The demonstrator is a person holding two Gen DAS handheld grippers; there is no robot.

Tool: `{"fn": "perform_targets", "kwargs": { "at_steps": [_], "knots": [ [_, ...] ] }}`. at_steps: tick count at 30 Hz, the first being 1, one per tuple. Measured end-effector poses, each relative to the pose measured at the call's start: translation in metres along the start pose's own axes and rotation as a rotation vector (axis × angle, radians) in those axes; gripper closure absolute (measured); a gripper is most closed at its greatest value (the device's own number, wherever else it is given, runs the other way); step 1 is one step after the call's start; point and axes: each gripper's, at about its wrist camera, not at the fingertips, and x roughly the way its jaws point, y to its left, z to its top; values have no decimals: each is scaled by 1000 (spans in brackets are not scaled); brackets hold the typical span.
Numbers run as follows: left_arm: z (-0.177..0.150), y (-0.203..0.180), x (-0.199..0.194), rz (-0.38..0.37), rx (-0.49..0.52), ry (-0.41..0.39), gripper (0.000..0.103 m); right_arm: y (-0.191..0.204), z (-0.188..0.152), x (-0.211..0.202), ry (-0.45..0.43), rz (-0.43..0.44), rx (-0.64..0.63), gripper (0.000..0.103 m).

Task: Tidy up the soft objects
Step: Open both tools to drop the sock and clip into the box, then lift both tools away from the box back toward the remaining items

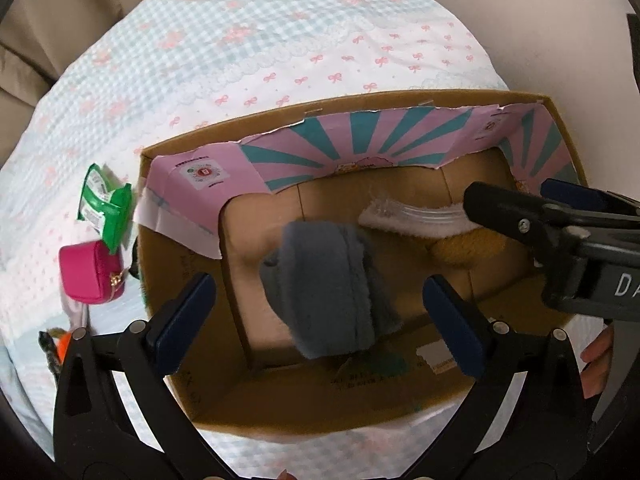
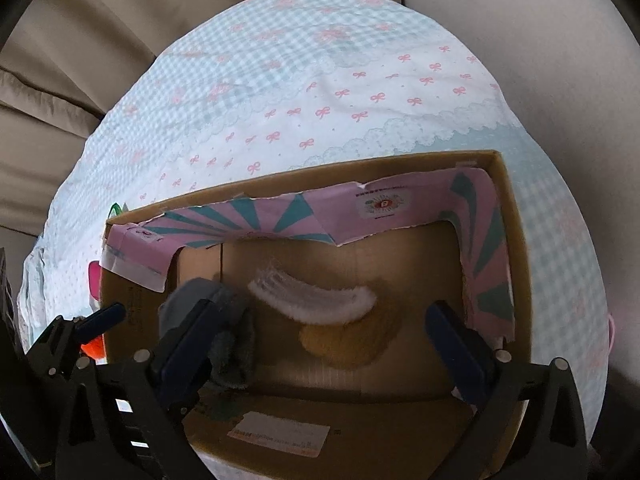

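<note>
Your left gripper (image 1: 316,312) and right gripper (image 2: 316,344) both hang over the cardboard box (image 1: 560,128) with jaws spread wide, pinching nothing. Below the left one a grey fleecy bundle (image 1: 332,280) sits inside the box, loosely rolled and blurred; beside it lie a white fluffy piece (image 2: 316,300) and a yellow fuzzy one (image 2: 344,340). That much looks done. Left outside, on the bedsheet (image 1: 240,40): a pink pouch (image 1: 90,272) and a green packet (image 1: 106,204) (soft or not, you judge).
</note>
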Motion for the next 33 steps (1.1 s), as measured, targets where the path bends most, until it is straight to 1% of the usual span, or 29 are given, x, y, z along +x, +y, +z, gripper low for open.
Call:
{"fn": "perform_targets", "kwargs": {
  "at_steps": [4, 8, 14, 18, 21, 26, 30, 33],
  "knots": [
    [-3, 0, -15, -4, -5, -15, 0, 0, -2, -14, -26, -1, -2, 0],
    [-5, -2, -38, -7, -2, -42, 0, 4, -6, -40, -51, -12, -15, 0],
    [-12, -4, -87, -14, 8, -103, 0, 9, -13, -83, -94, -23, 2, 0],
    [-22, 1, -129, -41, -9, -163, 0, 22, -23, -124, -152, -28, -10, 0],
    [-36, 10, -162, -57, -32, -216, 0, 34, -35, -153, -198, -23, -17, 0],
    [-68, 31, -221, -24, -74, -314, 0, 64, -61, -201, -278, -41, -61, 0],
    [-96, 52, -261, -23, -105, -375, 0, 90, -90, -240, -358, -64, -88, 0],
    [-118, 70, -287, -18, -128, -419, 0, 107, -109, -258, -398, -82, -94, 0]
  ]
}}
